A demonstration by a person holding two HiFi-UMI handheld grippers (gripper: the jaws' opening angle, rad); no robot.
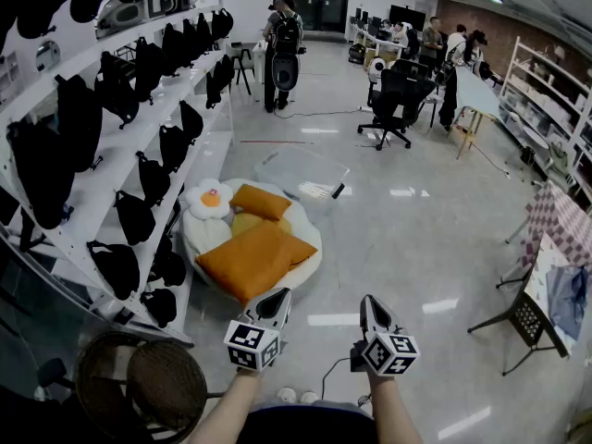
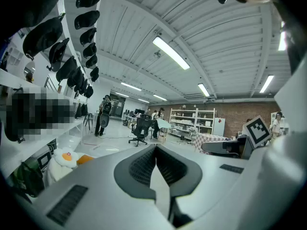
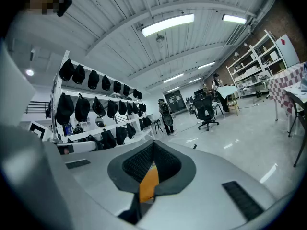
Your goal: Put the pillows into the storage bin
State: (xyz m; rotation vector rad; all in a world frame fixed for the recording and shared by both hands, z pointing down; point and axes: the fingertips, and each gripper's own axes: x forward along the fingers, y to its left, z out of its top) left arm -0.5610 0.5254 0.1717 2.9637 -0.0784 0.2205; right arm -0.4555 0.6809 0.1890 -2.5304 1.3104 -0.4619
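Note:
Several pillows lie heaped on a round white cushion [image 1: 205, 236] on the floor: a big orange pillow [image 1: 245, 262], a smaller orange pillow [image 1: 261, 202], a yellow pillow [image 1: 243, 222] and a fried-egg pillow [image 1: 209, 199]. Just behind the heap stands the clear storage bin [image 1: 301, 178]. My left gripper [image 1: 280, 296] and right gripper [image 1: 368, 302] are held side by side in the air, short of the heap, both shut and empty. The left gripper [image 2: 156, 147] view shows the fried-egg pillow [image 2: 64, 156] low at the left. In the right gripper [image 3: 153, 145] view, orange shows through the slit under the pads.
White shelves [image 1: 111, 169] hung with black bags line the left side. A wicker chair [image 1: 153, 377] sits at the bottom left. A person [image 1: 284, 49] and office chairs [image 1: 393, 100] are at the back. A chequered table [image 1: 555, 220] and a folding stand [image 1: 523, 320] are at the right.

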